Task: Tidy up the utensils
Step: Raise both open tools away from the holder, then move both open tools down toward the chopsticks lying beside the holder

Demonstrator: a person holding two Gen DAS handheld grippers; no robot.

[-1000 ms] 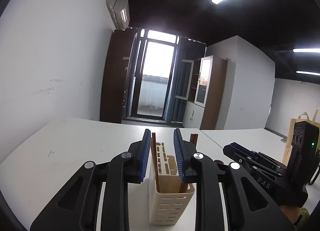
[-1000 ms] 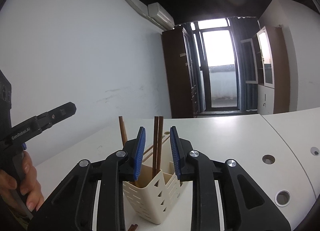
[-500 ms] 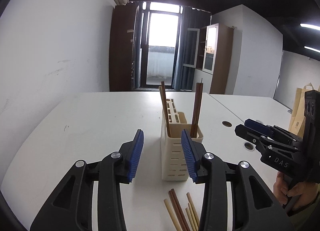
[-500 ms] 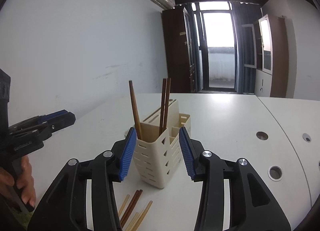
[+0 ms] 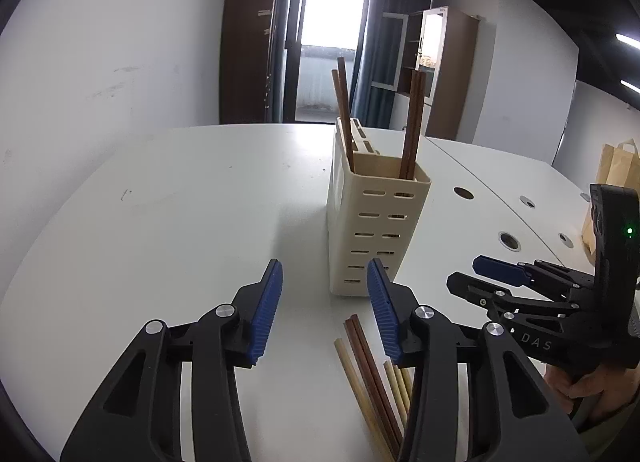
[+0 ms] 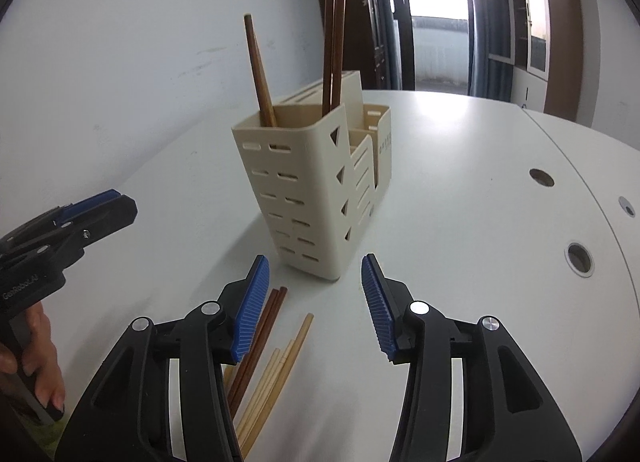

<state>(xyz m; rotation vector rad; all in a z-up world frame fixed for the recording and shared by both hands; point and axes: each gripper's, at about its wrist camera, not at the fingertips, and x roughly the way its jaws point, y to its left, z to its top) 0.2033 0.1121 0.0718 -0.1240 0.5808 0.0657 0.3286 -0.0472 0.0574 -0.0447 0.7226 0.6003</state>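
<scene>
A cream slotted utensil holder (image 5: 376, 222) (image 6: 304, 182) stands upright on the white table (image 5: 180, 222). Dark brown chopsticks (image 5: 414, 122) (image 6: 334, 50) stick up out of it. More chopsticks, dark (image 5: 372, 374) and pale (image 6: 276, 366), lie loose on the table in front of it. My left gripper (image 5: 324, 266) hangs just short of the holder's base and above the loose chopsticks; its jaws are opening with nothing between them. My right gripper (image 6: 314, 260) is open and empty, also over the loose chopsticks near the holder.
Each gripper shows at the edge of the other's view, held by a hand (image 5: 588, 390) (image 6: 36, 342). Round cable holes (image 5: 510, 241) (image 6: 578, 258) dot the table's right side. A paper bag (image 5: 616, 166) stands at the far right.
Both grippers have come down from the top of the holder to table height and have opened wider. The chopsticks once between their pads now stand in the holder. Loose chopsticks came into view.
</scene>
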